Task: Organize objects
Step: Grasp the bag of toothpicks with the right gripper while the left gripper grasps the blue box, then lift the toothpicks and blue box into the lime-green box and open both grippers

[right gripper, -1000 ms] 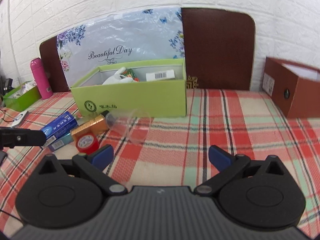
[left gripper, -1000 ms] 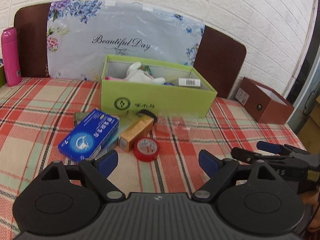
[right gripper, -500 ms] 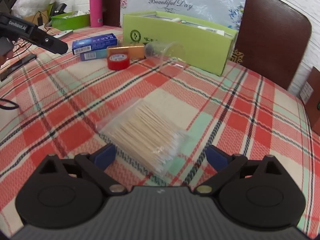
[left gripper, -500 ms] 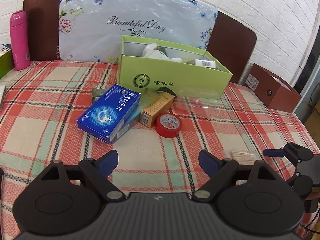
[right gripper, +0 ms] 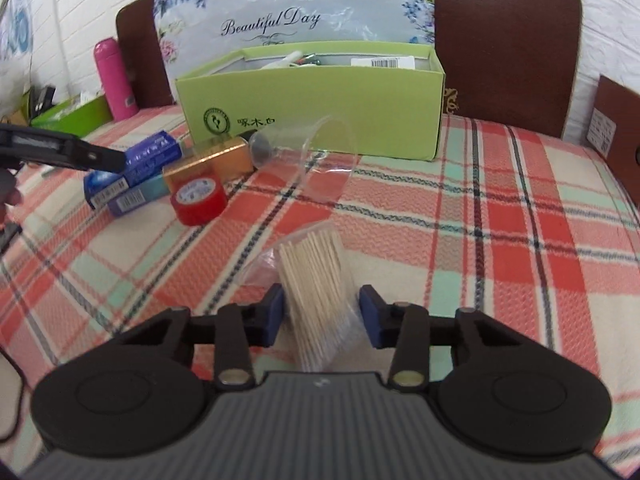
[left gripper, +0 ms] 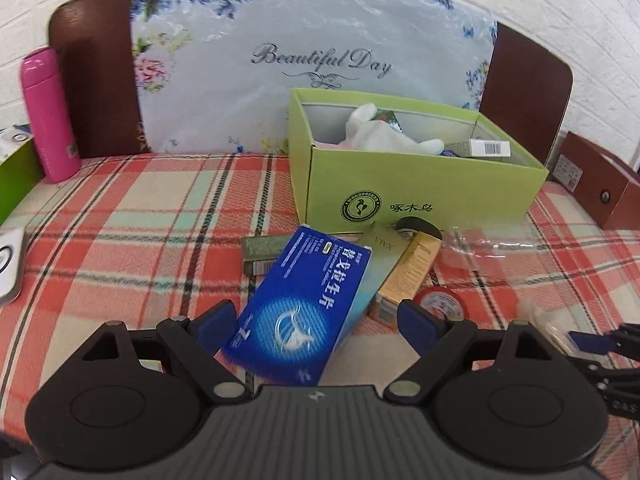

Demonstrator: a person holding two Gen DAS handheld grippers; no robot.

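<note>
1. Toothpick packet [right gripper: 316, 300]: it sits between my right gripper [right gripper: 322, 316] fingers, partly raised off the plaid tablecloth [right gripper: 500, 240]. Half a second ago the jaws stood wide apart with the packet lying flat ahead of them. They have now narrowed to the packet's sides. I cannot confirm that both pads are in firm contact through the loose clear wrap.

2. Left gripper [left gripper: 316, 326]: the jaws are spread wide. Compared with half a second ago I have advanced, so the blue medicine box [left gripper: 298, 312] now lies between the fingers. The left fingertip is just beside its near corner. Nothing is pinched.

3. Adjacent items: the blue medicine box rests on a pale carton [left gripper: 380, 258]. Beside that are an orange carton [left gripper: 408, 276] and a red tape roll [left gripper: 440, 302]. A clear plastic cup [right gripper: 320, 160] lies on its side nearer the green box [left gripper: 420, 184].

4. Destination, in my judgement: the green box, open-topped, already holds a white soft toy [left gripper: 380, 134] and a barcoded carton [left gripper: 490, 148].

5. Meaning for the task: two picks are being prepared at once. The right side is nearly secured. The left side needs closure across the box width before any lift.

6. Risk: the slippery wrap may let the toothpick packet slide out.
</note>
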